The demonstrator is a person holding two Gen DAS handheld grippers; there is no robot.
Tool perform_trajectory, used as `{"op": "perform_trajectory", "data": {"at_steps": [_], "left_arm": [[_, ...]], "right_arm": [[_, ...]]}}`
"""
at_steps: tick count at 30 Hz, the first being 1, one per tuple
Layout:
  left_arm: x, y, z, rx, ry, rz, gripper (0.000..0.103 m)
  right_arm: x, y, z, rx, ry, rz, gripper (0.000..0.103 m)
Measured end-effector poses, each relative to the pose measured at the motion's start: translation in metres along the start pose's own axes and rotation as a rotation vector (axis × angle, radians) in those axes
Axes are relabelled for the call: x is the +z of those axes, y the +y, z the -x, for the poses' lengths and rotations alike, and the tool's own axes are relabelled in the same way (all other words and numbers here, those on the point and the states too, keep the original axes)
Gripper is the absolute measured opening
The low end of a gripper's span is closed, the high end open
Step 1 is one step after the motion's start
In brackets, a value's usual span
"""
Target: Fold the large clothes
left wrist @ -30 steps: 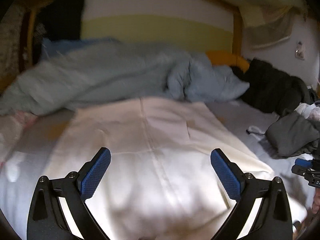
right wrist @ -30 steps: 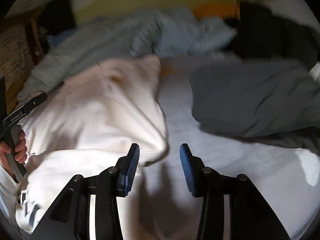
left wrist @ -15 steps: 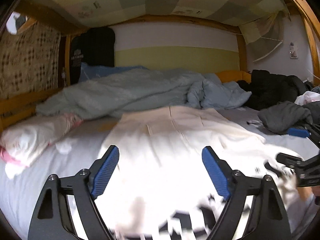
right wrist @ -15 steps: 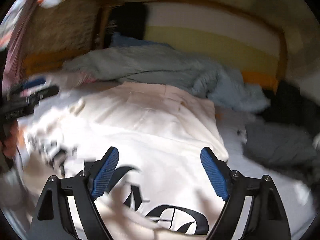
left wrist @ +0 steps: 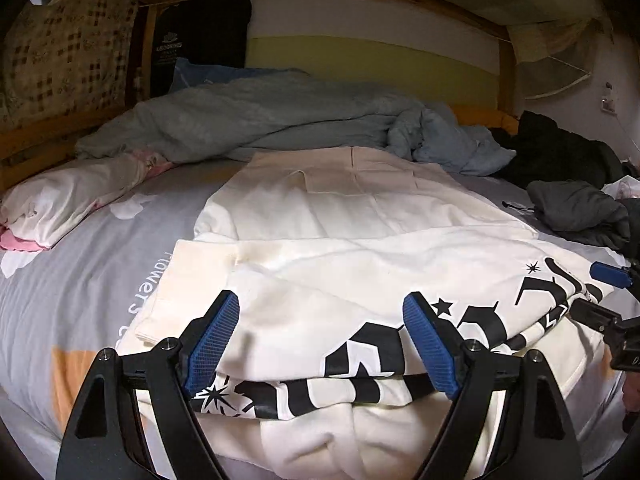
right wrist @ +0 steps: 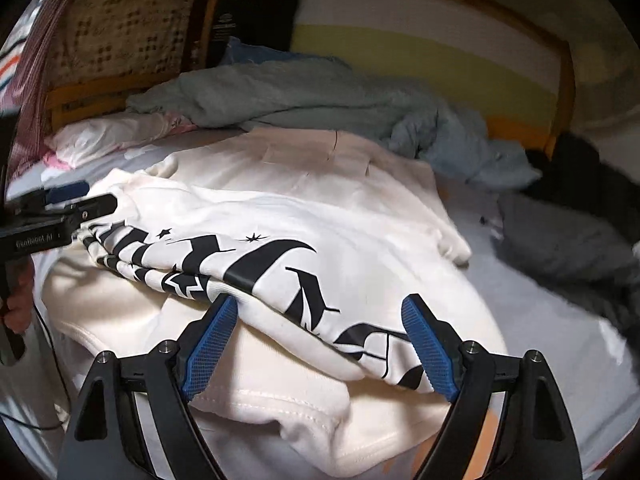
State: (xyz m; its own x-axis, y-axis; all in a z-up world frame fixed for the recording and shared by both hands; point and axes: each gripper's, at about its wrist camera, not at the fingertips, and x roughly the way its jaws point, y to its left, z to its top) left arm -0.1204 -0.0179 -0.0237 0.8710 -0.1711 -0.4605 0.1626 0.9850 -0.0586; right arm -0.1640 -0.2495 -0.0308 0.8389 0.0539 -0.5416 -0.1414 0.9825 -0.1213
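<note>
left tool (left wrist: 322,340) wide, tilted over sweatshirt (left wrist: 360,248)

White sweatshirt (left wrist: 360,248): soft matt knit cloth, smooth black print. Bedsheet (left wrist: 88,280): smooth grey cloth. Duvet (left wrist: 260,116): crumpled blue-grey fabric. Bed frame (left wrist: 505,68): varnished wood. Left gripper (left wrist: 322,340): matt black plastic, blue pads (left wrist: 210,338) finely ribbed, small metal screws.

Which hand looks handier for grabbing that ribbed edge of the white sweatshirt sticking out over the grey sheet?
Probably the left. Its open claw hovers right beside the ribbed edge, while the right claw, also open, sits at the opposite side of the sweatshirt.
</note>
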Motion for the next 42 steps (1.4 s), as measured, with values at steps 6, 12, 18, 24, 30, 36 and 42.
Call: {"op": "perform_trajectory", "data": {"at_steps": [6, 12, 18, 24, 30, 36, 42], "left_arm": [[-0.004, -0.006, 0.002, 0.011, 0.013, -0.024, 0.083], [-0.005, -0.02, 0.021, -0.053, -0.059, -0.065, 0.083], [-0.019, -0.053, 0.047, 0.019, -0.206, -0.216, 0.092], [-0.02, -0.055, 0.045, 0.091, -0.251, -0.226, 0.097], [-0.039, -0.042, 0.034, 0.112, -0.033, -0.326, 0.099], [-0.046, -0.025, 0.045, 0.059, -0.02, -0.283, 0.099], [-0.05, -0.036, 0.044, 0.042, -0.05, -0.344, 0.099]], "right_arm": [[0.001, -0.003, 0.004, -0.001, -0.011, -0.005, 0.086], [0.0, -0.012, 0.013, -0.007, -0.027, -0.052, 0.086], [-0.018, 0.021, 0.045, -0.006, -0.194, 0.156, 0.091], [-0.065, 0.088, 0.025, -0.138, -0.152, 0.615, 0.092], [-0.082, 0.086, -0.013, -0.334, -0.028, 0.726, 0.092], [-0.038, 0.047, -0.031, -0.411, -0.017, 0.512, 0.066], [0.058, 0.006, -0.012, -0.152, 0.014, 0.186, 0.029]]}}
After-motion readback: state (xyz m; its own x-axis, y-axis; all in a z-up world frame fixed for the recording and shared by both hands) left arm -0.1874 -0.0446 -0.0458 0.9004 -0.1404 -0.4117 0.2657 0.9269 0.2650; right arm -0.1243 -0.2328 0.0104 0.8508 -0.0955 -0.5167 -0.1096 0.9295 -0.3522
